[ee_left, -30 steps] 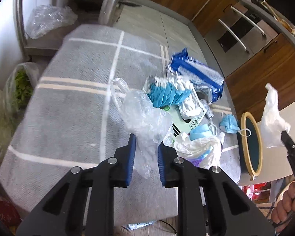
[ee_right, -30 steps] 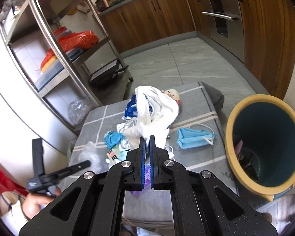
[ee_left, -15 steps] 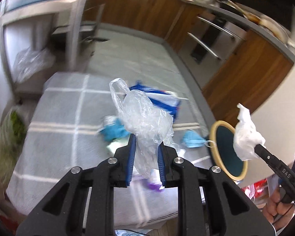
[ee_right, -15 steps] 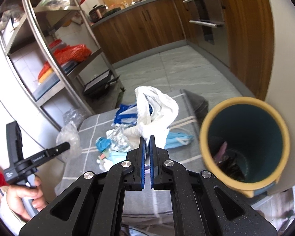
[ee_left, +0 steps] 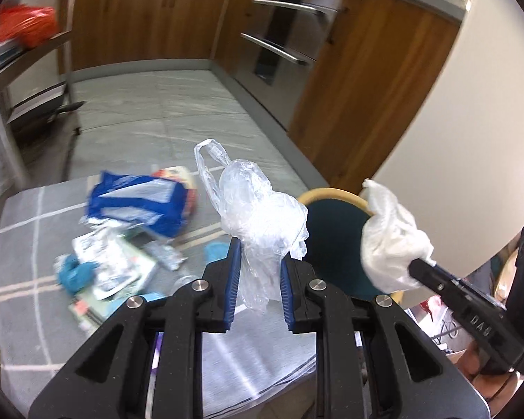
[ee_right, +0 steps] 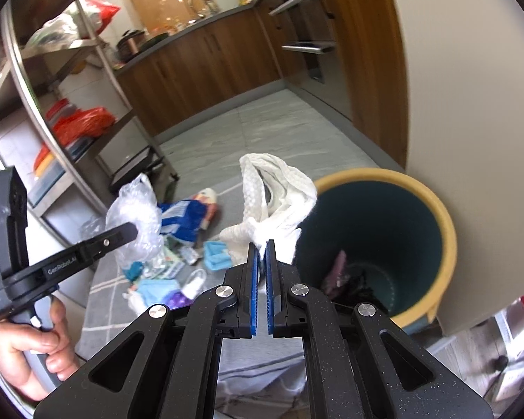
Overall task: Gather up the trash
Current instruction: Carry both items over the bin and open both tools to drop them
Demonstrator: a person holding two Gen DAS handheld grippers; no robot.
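Observation:
My left gripper (ee_left: 260, 244) is shut on a crumpled clear plastic bag (ee_left: 258, 209), held in the air over the table's right end, close to the bin. It also shows in the right wrist view (ee_right: 136, 223). My right gripper (ee_right: 262, 244) is shut on a white paper towel (ee_right: 276, 202), held just left of the bin's rim; the towel also shows in the left wrist view (ee_left: 391, 241). The bin (ee_right: 443, 223) is teal inside with a yellow rim and holds some dark trash. It stands beside the table's right end (ee_left: 335, 195).
More trash lies on the grey checked tablecloth (ee_left: 24, 314): a blue-and-white packet (ee_left: 139, 206), blue face masks (ee_right: 216, 255), foil wrappers (ee_left: 104, 262). A steel shelf rack (ee_right: 70, 104) stands at the left, wooden cabinets (ee_left: 366, 87) and a white wall behind the bin.
Both grippers have lifted and swung right toward the bin with their loads. The bin now sits right behind the clear bag and next to the paper towel.

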